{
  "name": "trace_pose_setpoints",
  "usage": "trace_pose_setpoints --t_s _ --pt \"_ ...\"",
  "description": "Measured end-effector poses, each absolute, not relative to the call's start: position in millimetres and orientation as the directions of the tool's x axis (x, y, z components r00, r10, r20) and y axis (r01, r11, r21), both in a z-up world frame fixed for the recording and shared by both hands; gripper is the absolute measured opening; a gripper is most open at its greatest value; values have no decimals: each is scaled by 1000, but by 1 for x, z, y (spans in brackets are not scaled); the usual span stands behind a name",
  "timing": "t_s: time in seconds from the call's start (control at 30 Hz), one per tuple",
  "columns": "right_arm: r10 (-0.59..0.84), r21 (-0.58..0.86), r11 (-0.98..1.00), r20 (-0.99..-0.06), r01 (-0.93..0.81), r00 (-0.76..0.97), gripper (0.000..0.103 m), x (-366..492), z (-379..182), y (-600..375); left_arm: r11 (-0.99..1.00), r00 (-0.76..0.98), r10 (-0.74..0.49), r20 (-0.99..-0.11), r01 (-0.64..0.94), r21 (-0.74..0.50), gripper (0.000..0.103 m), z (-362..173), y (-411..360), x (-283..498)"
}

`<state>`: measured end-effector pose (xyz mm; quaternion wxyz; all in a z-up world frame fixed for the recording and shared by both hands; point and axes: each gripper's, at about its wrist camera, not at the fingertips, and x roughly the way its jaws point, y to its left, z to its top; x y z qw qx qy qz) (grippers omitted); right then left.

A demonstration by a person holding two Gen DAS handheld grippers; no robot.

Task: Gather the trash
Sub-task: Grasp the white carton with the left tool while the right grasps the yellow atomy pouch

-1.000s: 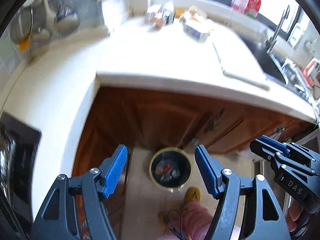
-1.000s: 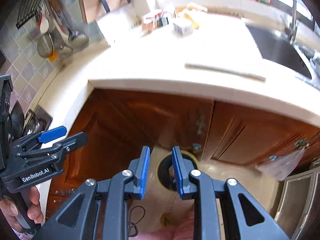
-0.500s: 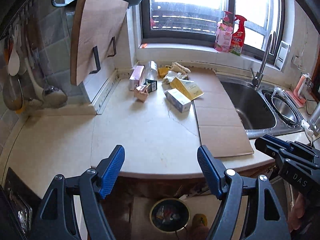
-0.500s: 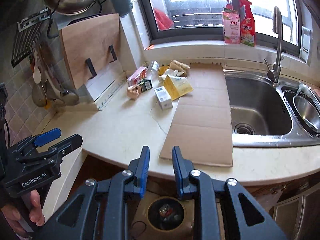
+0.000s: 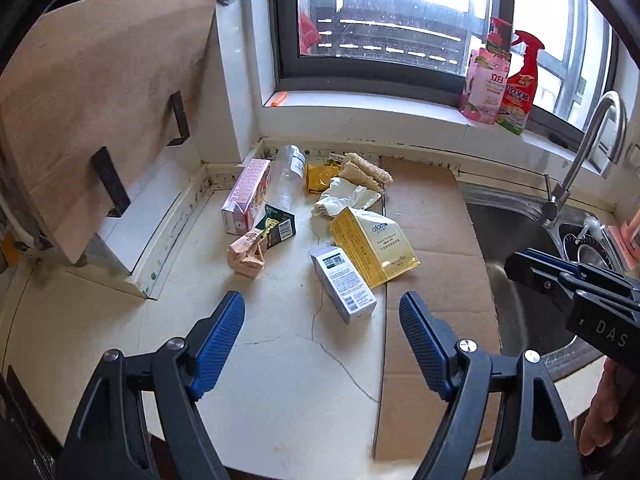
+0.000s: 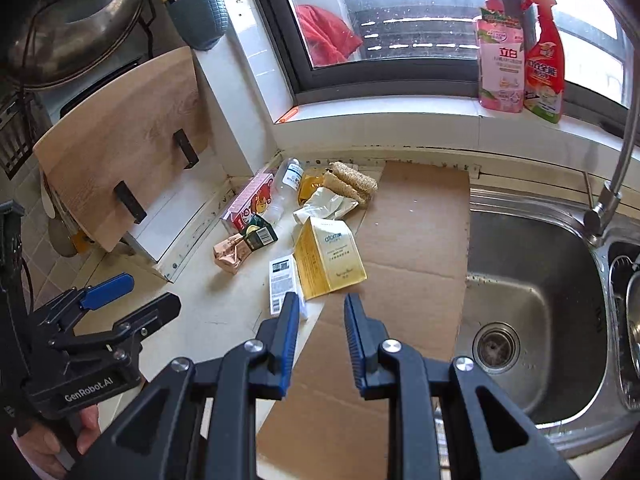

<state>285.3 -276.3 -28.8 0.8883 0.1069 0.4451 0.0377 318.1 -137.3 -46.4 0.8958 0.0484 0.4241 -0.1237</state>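
**Left wrist view: both claws empty above littered bench**

Left wrist view: the left claw [image 5: 322,334] is seen with its jaws wide and opening, nothing between them, held above the pale bench [image 5: 280,380]. Just ahead of it, between the lines of its two fingers, a white box [image 5: 342,284] lies flat, touching a yellow box [image 5: 374,246] that partly rests on a sheet of cardboard [image 5: 432,248]. Farther ahead and to the left, a crumpled pink carton [image 5: 246,254], a dark green box [image 5: 278,228], a pink box [image 5: 246,196] and a clear bottle [image 5: 288,180] are gathered near the corner. A white glove [image 5: 344,200] and a loofah sponge [image 5: 366,172] lie farthest ahead. The sink [image 5: 516,280] lies to the right, beside the cardboard.

In the right wrist view, the right claw [image 6: 322,322] is shown with its jaws narrowly parted and nothing held. The white box and yellow box lie just ahead of its left finger; the cardboard is beneath it. The left claw is seen well off to its left, gripped by a hand [image 6: 56,440].
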Motion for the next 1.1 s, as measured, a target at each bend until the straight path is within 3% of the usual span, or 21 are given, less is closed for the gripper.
trace_pose_setpoints --t_s 0.17,0.7,0.8,0.87,0.9,1.03,1.1 --pt "233 276 961 -803 -4 548 33 342 -56 -301 979 545 -121 -830 205 -8 78 -83 -165 370" --pt "411 435 900 -840 -13 356 33 431 -170 -314 997 350 -30 -936 70 -6 78 -182 -188 447" --pt "436 455 890 -828 -31 352 33 434 -173 -312 999 342 -22 -940 54 -4 63 -190 -184 447" --pt "449 463 885 -819 -50 357 33 436 -173 -308 999 333 -38 -942 38 -27 41 -193 -179 447" --pt "452 464 884 -816 -58 360 33 438 -173 -306 999 329 -44 -943 29 -36 37 -194 -176 448" --pt "466 466 880 -812 -92 352 31 440 -177 -295 999 347 -42 -937 0 -45 34 -194 -162 445" --pt "485 479 871 -798 -111 359 19 438 -176 -291 999 355 -42 -934 -14 -51 34 -191 -156 442"
